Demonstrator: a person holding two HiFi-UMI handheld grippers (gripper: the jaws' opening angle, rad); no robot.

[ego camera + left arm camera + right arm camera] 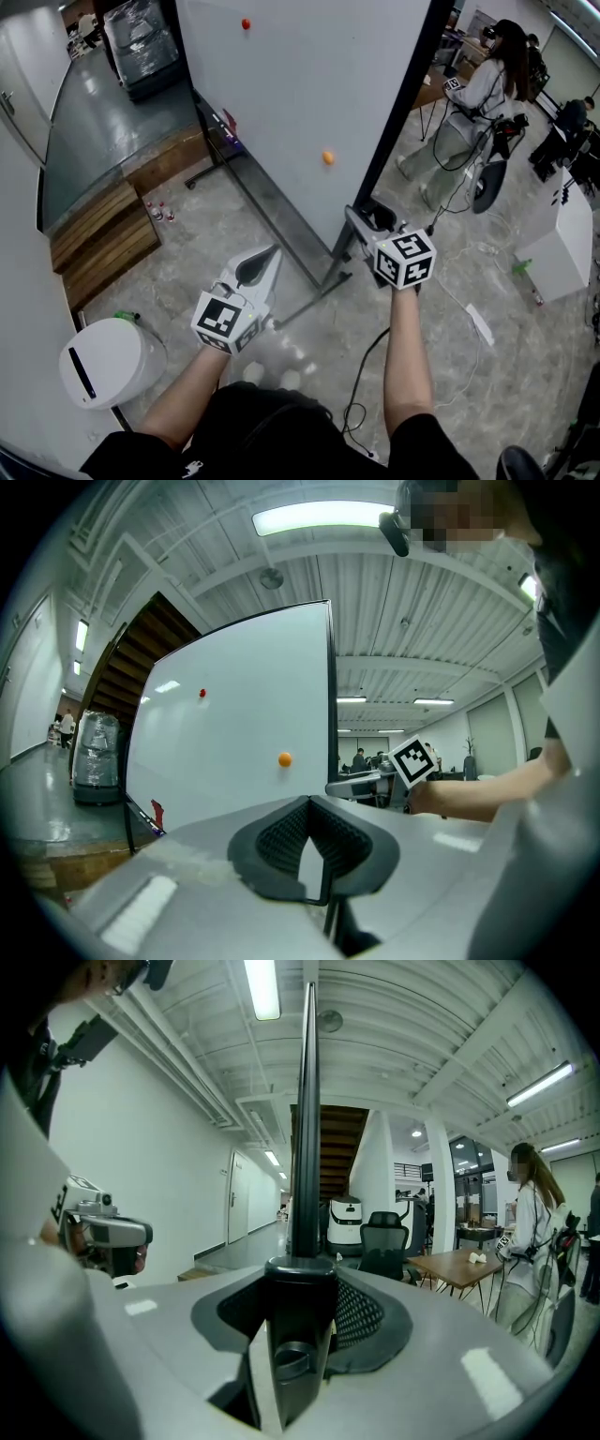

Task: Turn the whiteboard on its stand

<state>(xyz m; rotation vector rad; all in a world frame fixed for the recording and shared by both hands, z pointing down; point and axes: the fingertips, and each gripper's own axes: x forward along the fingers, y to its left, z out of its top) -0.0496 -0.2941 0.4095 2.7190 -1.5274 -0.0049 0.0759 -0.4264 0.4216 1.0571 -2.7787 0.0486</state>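
Lower left: a white rounded machine [108, 361], wooden steps [103, 239]. My left gripper's [274, 251] fingers meet, empty, short of the whiteboard [309, 84] at centre; my right gripper's [359, 217] fingers clamp its black edge [405, 94]. Upper right stands a person [469, 112].

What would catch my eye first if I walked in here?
A big whiteboard fills the middle, bare except for an orange magnet and a red magnet higher up. The right gripper clamps its black side edge, while the left gripper hangs shut and empty nearby.
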